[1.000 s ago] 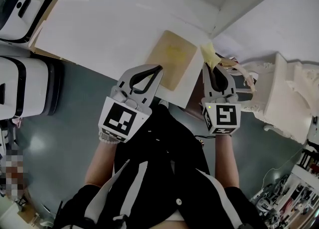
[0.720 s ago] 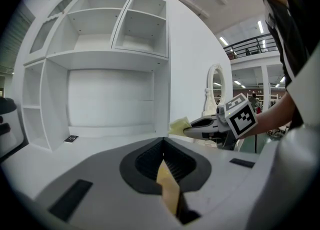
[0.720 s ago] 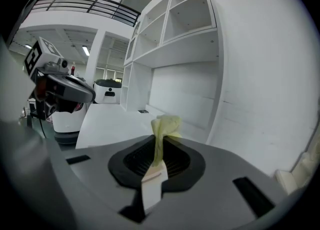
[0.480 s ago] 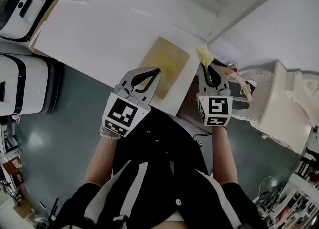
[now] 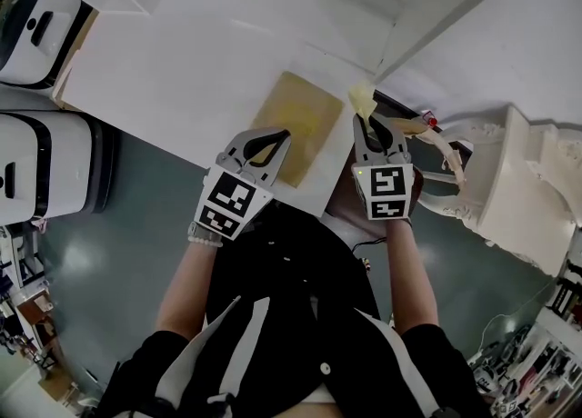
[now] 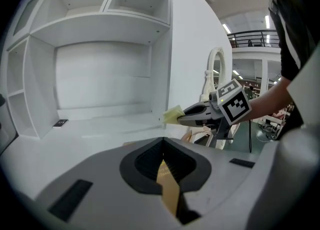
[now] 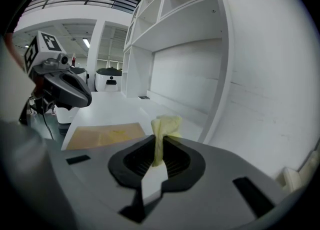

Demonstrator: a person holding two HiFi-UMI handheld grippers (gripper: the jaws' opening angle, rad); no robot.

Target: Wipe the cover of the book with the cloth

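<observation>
- The book [image 5: 300, 121], a tan flat one, lies closed on the white surface [image 5: 182, 62], near its front edge and at about 12 o'clock from the person.
- The left tool [image 5: 277, 137] has its jaws pressed together at the tips with nothing between them. Only a sliver of the tan cover shows through the slit behind them.
- In the head view its tips sit over the book's near edge, at the cover's 6 o'clock side. I cannot tell whether they touch it.
- The right tool [image 5: 367, 118] is pinching a yellow cloth [image 5: 361, 98], which stands up crumpled out of its closed jaws.
- The cloth is held just off the book's 2 o'clock corner, above the surface and not on the cover.
- From the left gripper view, the right tool hangs in the air at 2 o'clock, cloth end pointing toward the white shelves [image 6: 105, 49].
- A white carved chair [image 5: 518, 180] stands at 3 o'clock of the book, well apart from it.
</observation>
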